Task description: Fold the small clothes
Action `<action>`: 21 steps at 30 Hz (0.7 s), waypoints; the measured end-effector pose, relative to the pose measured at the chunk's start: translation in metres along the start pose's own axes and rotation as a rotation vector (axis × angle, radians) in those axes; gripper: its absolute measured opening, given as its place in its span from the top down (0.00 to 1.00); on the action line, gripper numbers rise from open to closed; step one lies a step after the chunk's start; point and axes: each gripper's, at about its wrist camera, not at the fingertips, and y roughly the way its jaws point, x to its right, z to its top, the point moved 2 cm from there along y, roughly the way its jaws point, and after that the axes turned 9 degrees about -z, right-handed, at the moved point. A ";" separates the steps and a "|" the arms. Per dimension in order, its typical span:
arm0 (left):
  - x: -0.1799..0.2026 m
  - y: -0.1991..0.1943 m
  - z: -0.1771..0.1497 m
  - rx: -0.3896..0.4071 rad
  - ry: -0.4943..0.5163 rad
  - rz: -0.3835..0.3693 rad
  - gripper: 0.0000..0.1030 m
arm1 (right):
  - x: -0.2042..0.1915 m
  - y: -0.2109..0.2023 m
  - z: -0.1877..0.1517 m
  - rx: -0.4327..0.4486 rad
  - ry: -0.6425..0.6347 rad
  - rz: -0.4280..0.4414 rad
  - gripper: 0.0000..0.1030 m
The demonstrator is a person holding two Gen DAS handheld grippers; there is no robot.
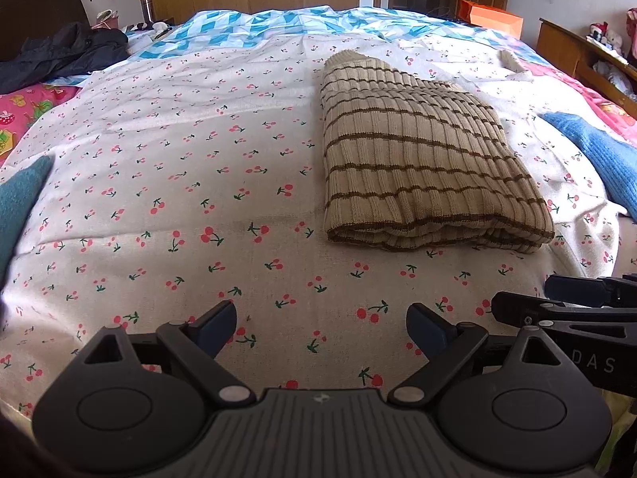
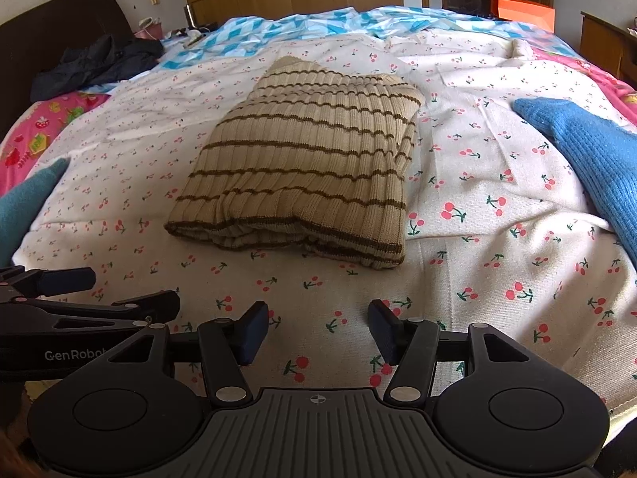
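A: Where do the fingers stand?
B: Nearest us, left gripper [image 1: 321, 328] and right gripper [image 2: 317, 332] are both spread, holding nothing, short of the striped sweater [image 2: 302, 167].
A: And the sweater?
B: Folded on the cherry sheet [image 1: 179, 183], straight ahead of the right gripper, long axis running away; likely nearer the right.
A: Beyond?
B: A blue garment [image 2: 581, 147] right of the sweater.

The near strip of the cherry-print sheet [image 1: 179, 183] along the bed's front edge lies bare. Further in, the folded striped knit top [image 2: 302, 171] blocks the middle. A blue knit garment [image 2: 589, 159] crowds the right edge, a teal one [image 1: 20, 195] the left; a dark jacket [image 1: 67, 53] fills the far left corner.
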 end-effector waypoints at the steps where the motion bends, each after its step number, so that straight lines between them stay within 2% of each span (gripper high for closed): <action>1: 0.000 0.000 0.000 -0.001 0.001 0.001 0.06 | 0.000 0.000 0.000 -0.002 -0.001 -0.002 0.46; 21: 0.001 0.000 0.000 -0.006 -0.004 0.009 0.06 | -0.001 0.001 -0.001 -0.006 -0.010 -0.013 0.46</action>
